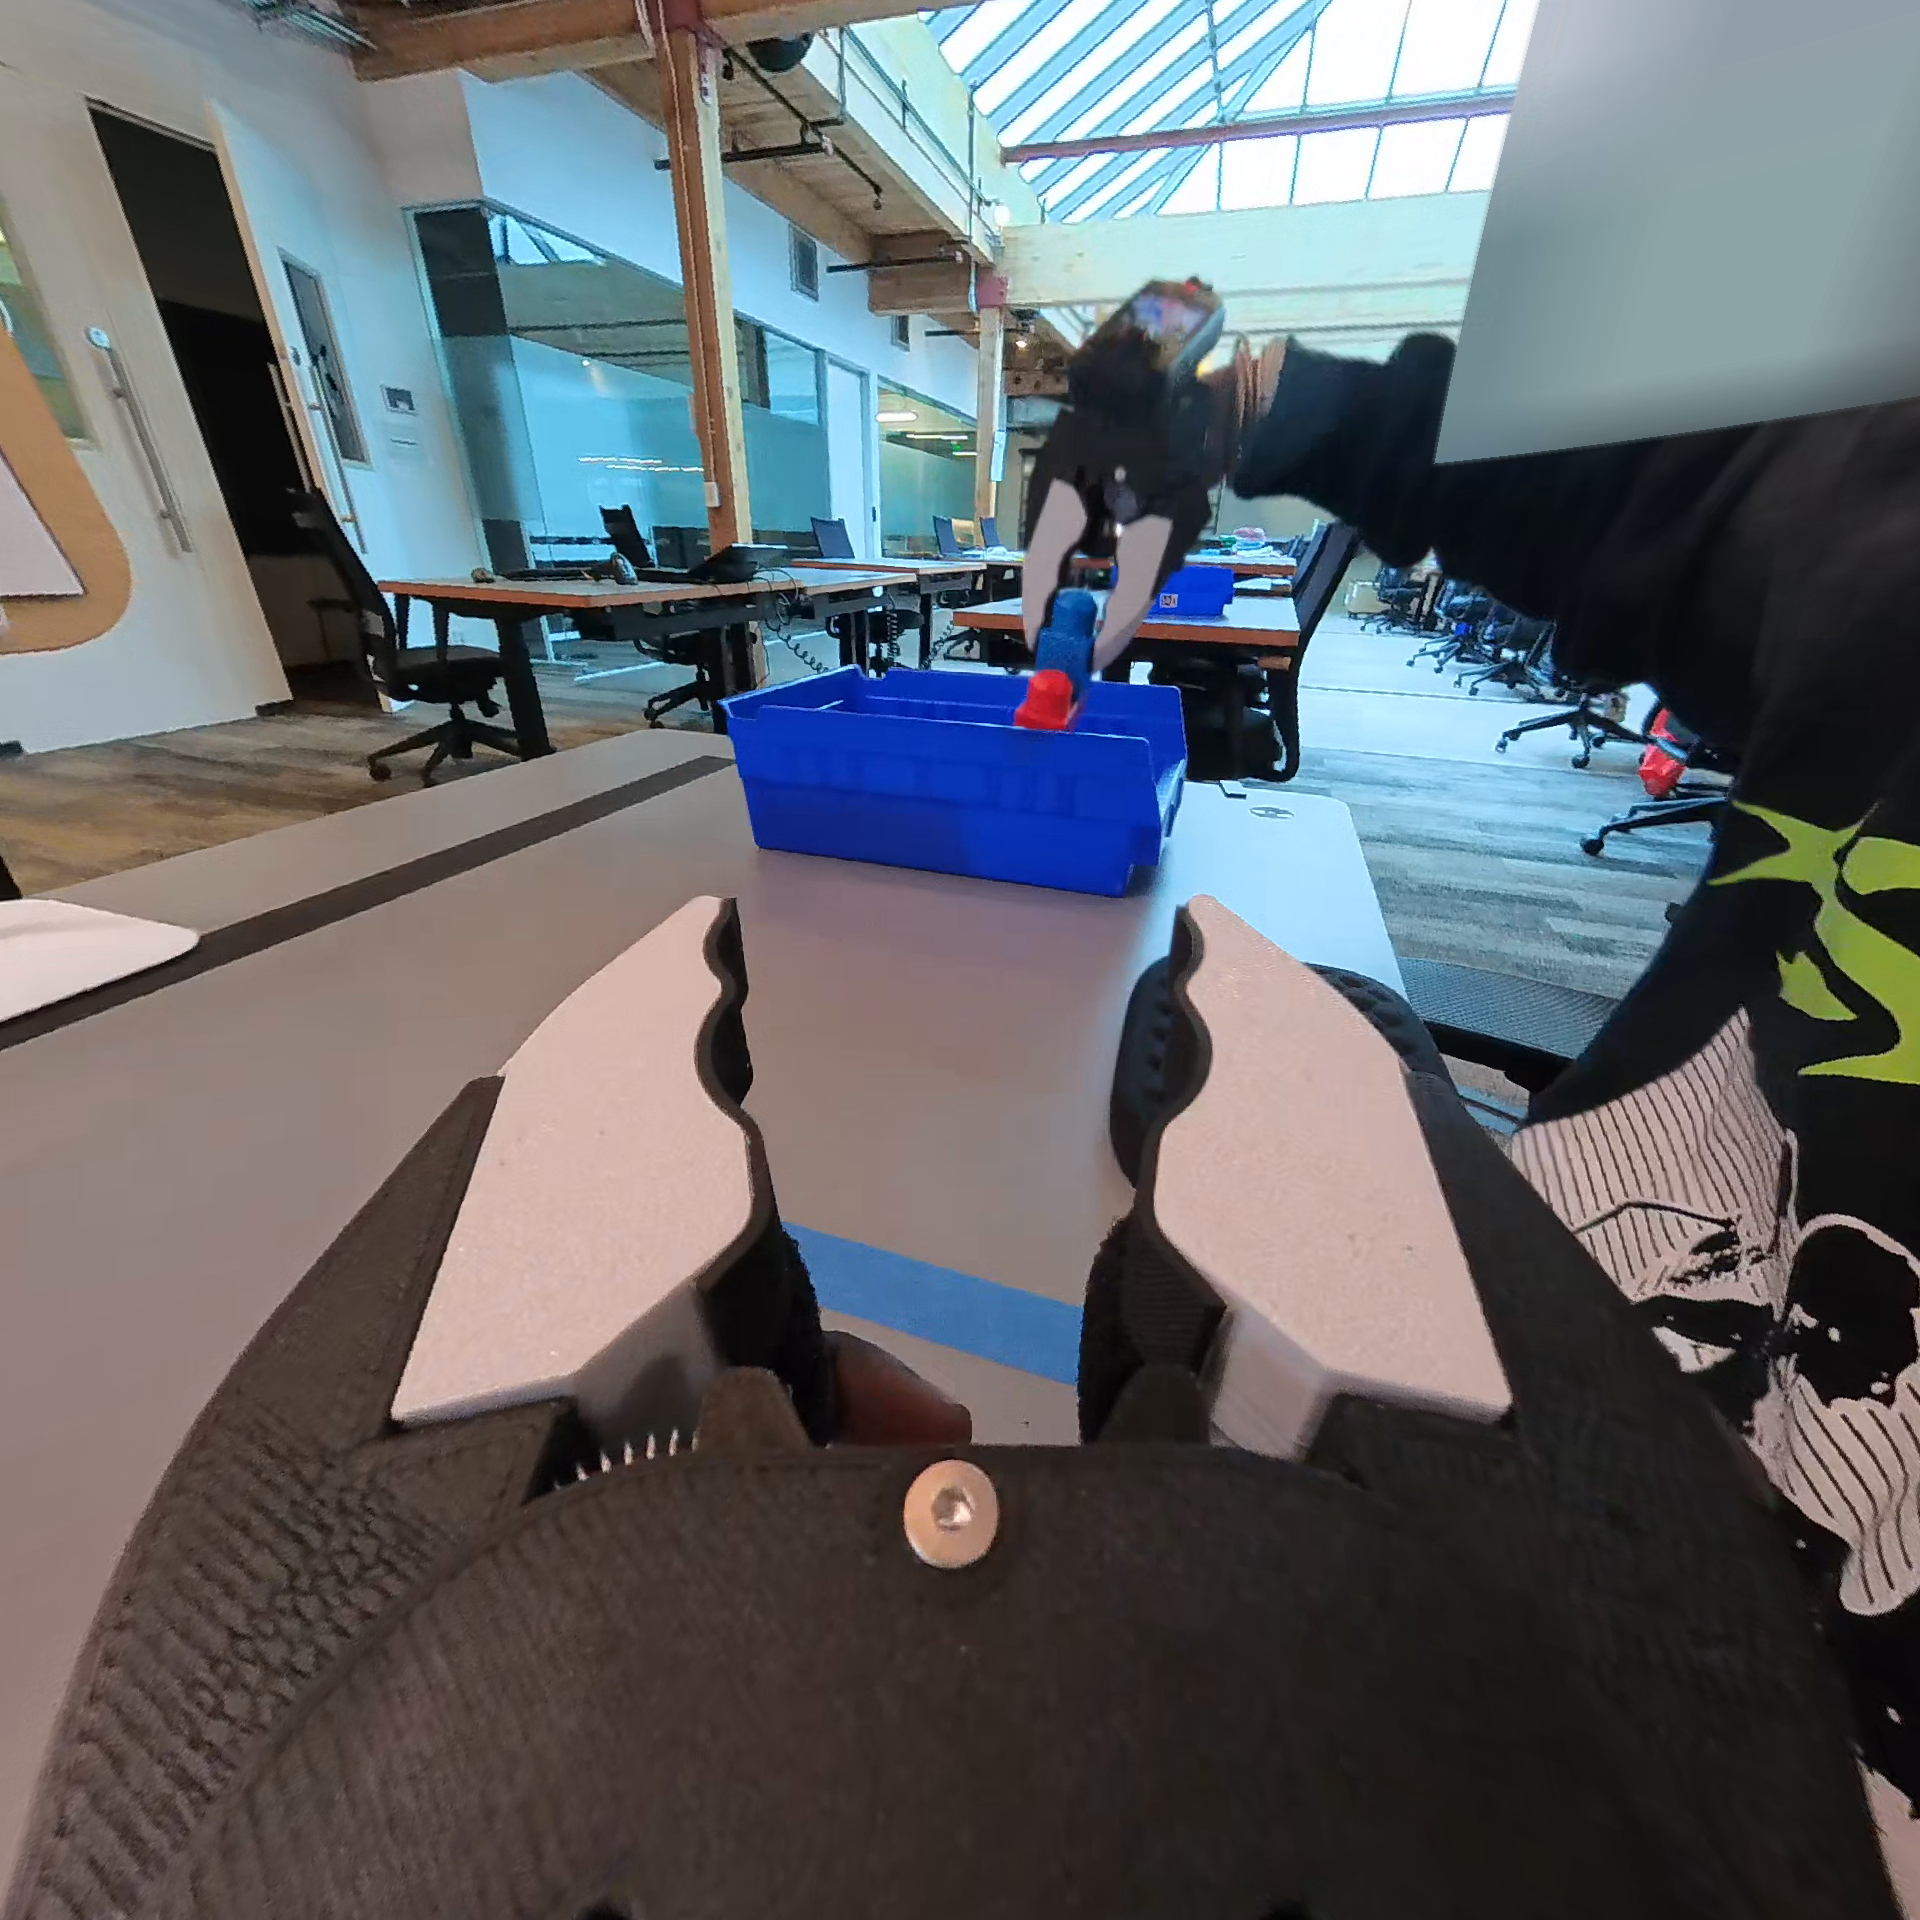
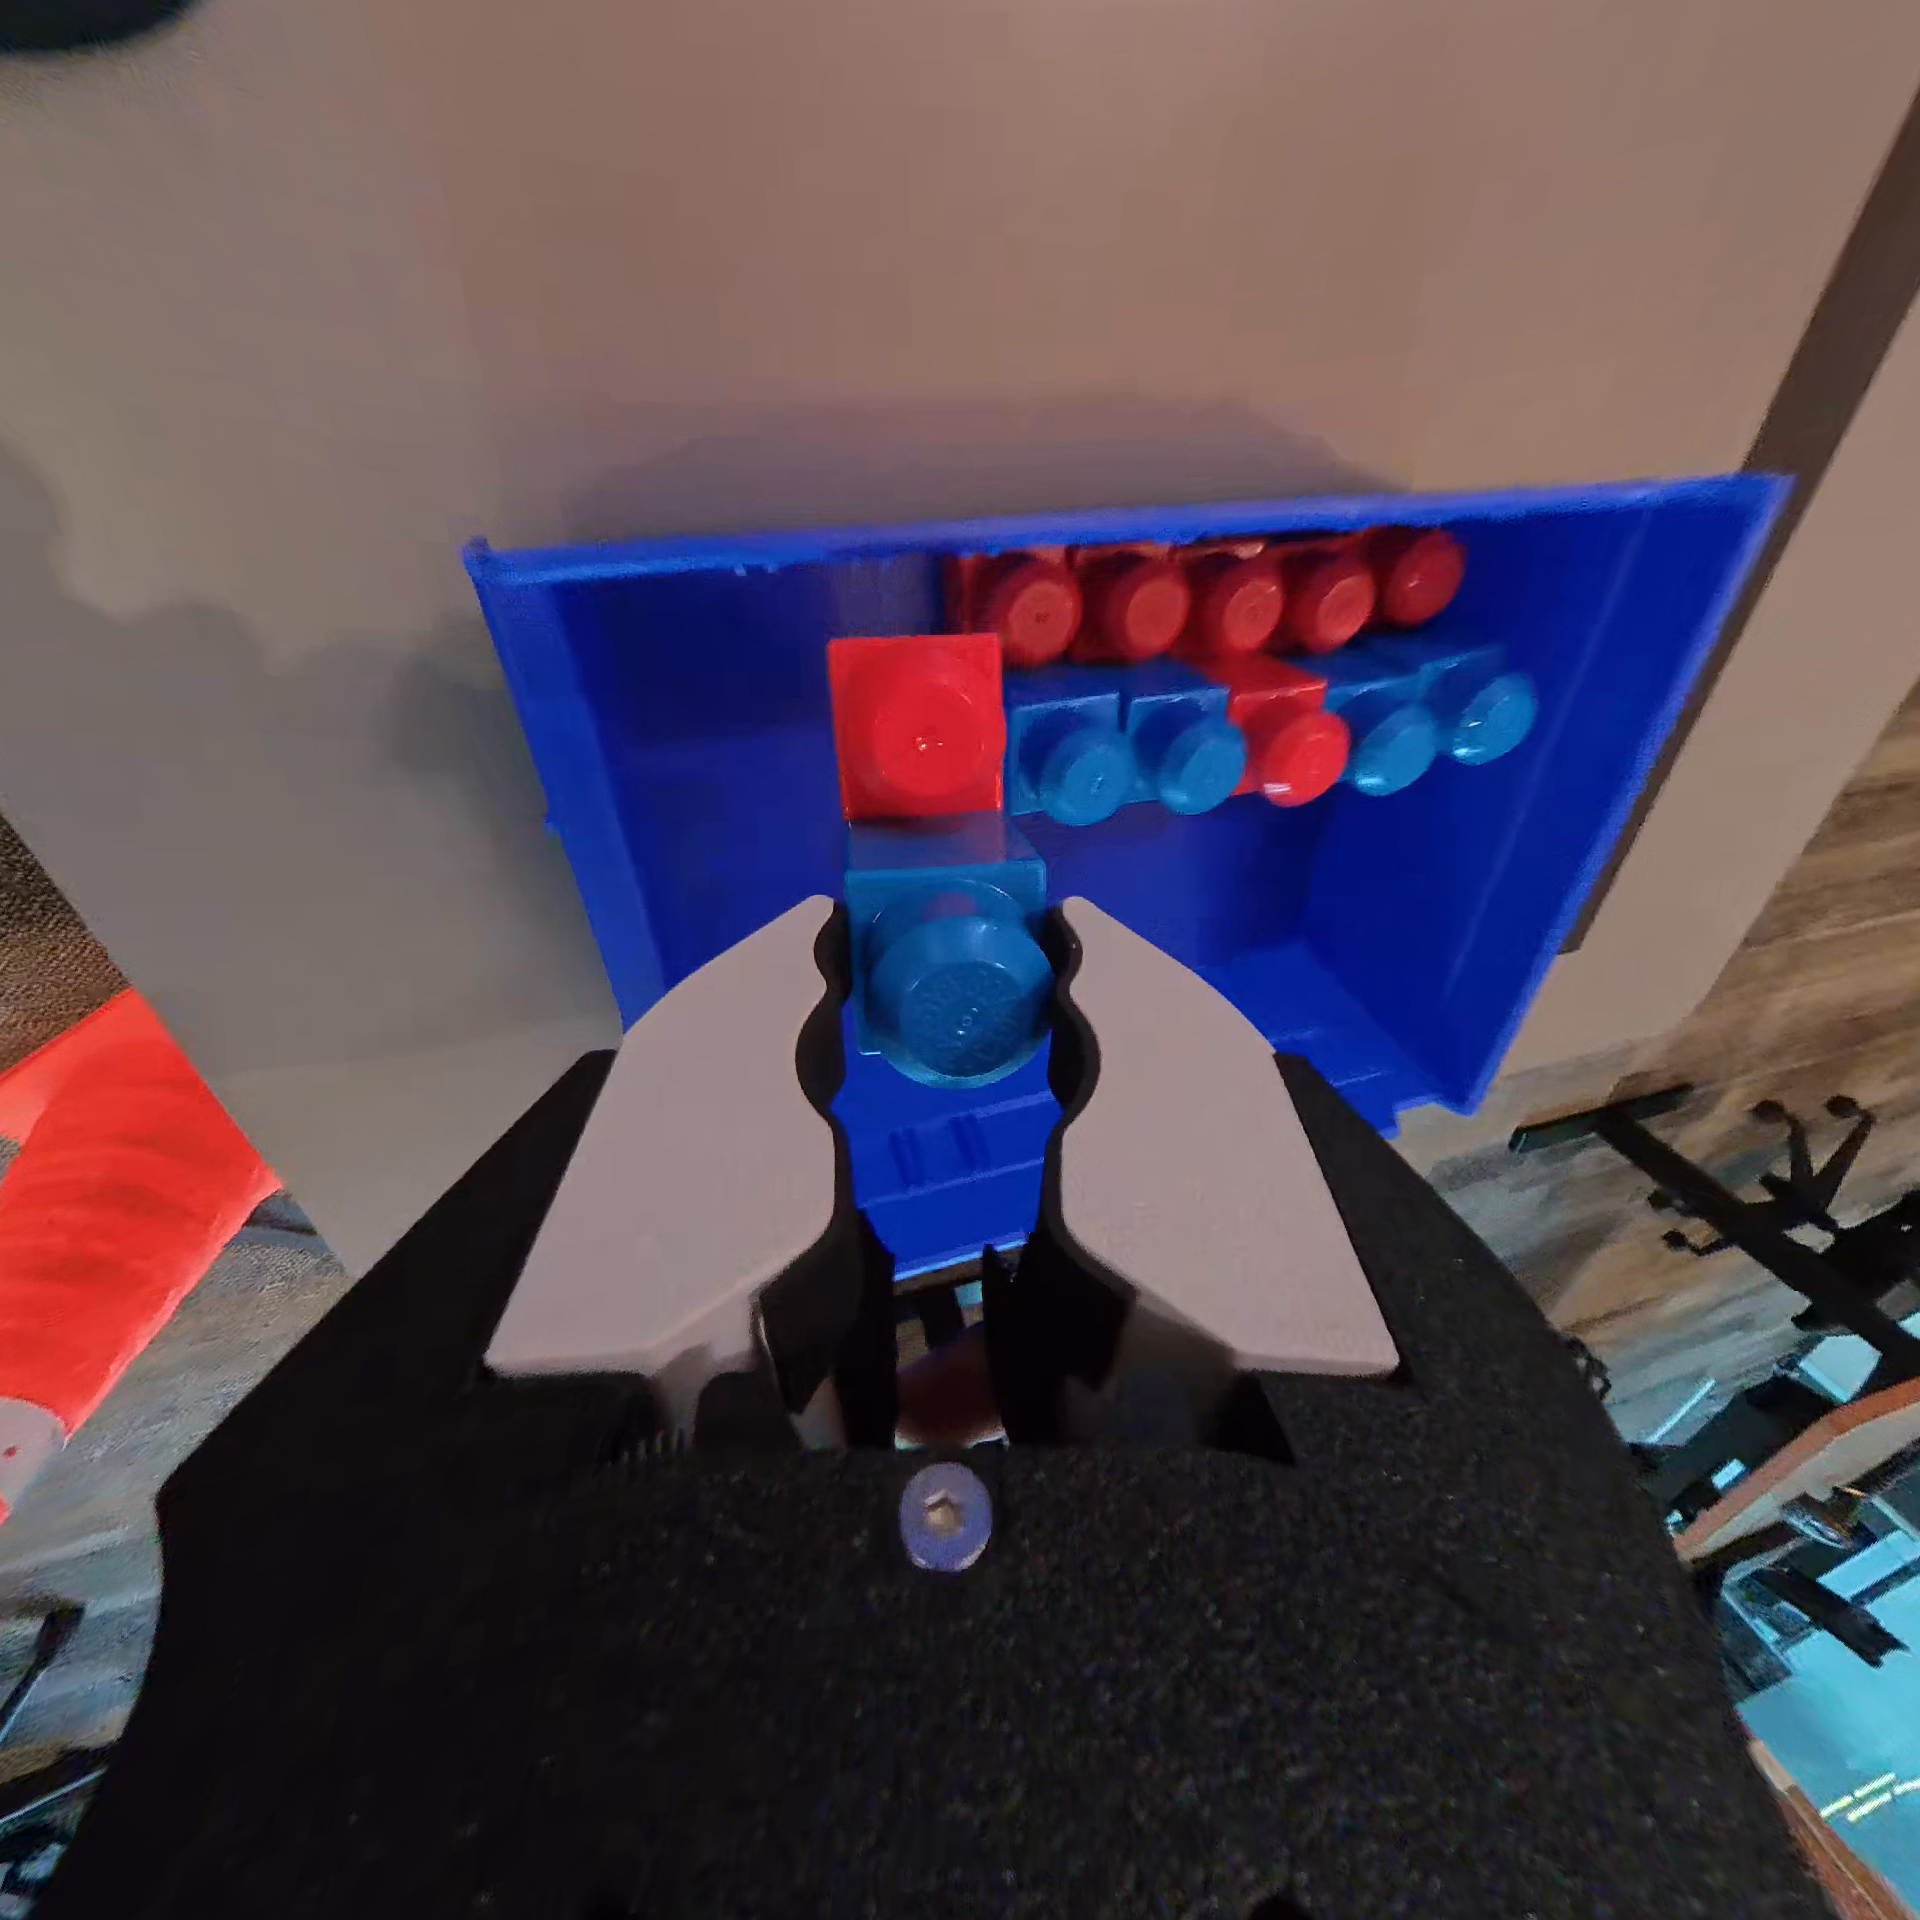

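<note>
Blue block [image 2: 940,966], joined to a red block [image 2: 916,727], is pinched by the right gripper [image 2: 945,971] above the bin [image 2: 1455,935], frame centre. Left gripper [image 1: 956,997] hovers spread, empty, over the tabletop [image 1: 312,1091].

No legible text, labels or numbers.

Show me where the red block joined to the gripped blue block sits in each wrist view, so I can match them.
Left wrist view: the red block is upper centre, far off, at the bin's back rim, below the blue block that the right gripper pinches.
Right wrist view: the red block is centre, just above the blue block between the pads.
Shared landmark: the blue bin.
</note>
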Action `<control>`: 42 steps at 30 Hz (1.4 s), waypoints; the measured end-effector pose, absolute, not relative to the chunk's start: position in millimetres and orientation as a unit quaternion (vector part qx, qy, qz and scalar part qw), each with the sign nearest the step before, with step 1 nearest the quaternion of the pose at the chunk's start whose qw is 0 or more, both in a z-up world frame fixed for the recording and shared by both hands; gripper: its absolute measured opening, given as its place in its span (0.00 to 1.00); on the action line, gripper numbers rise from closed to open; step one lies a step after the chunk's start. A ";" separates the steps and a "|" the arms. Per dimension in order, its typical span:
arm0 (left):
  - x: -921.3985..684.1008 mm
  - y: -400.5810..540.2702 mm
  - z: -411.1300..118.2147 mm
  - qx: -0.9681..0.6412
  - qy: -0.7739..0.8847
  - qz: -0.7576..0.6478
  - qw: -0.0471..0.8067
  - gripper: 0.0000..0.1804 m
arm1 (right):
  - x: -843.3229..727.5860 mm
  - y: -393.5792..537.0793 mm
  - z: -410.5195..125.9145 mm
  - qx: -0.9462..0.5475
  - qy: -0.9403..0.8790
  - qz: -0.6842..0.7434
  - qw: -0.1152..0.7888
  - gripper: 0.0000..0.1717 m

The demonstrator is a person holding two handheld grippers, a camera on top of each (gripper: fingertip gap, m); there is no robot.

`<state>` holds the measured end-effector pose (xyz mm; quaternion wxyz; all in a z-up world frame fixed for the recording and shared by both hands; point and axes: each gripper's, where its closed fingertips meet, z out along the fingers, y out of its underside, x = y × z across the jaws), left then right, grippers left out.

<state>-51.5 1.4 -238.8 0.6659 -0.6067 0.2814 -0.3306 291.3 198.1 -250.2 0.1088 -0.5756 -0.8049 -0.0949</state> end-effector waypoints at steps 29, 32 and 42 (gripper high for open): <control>-52.6 9.8 -252.3 -0.636 0.275 -0.320 0.646 0.41 | 283.0 212.6 -319.1 -0.571 -0.803 -0.046 0.167 0.24; -52.4 9.3 -252.4 -0.636 0.277 -0.320 0.646 0.41 | 284.6 215.0 -303.1 -0.576 -0.788 -0.065 0.210 0.22; -50.7 8.4 -253.1 -0.635 0.282 -0.321 0.644 0.41 | 308.8 188.2 -332.9 -0.678 -0.700 0.009 0.223 0.04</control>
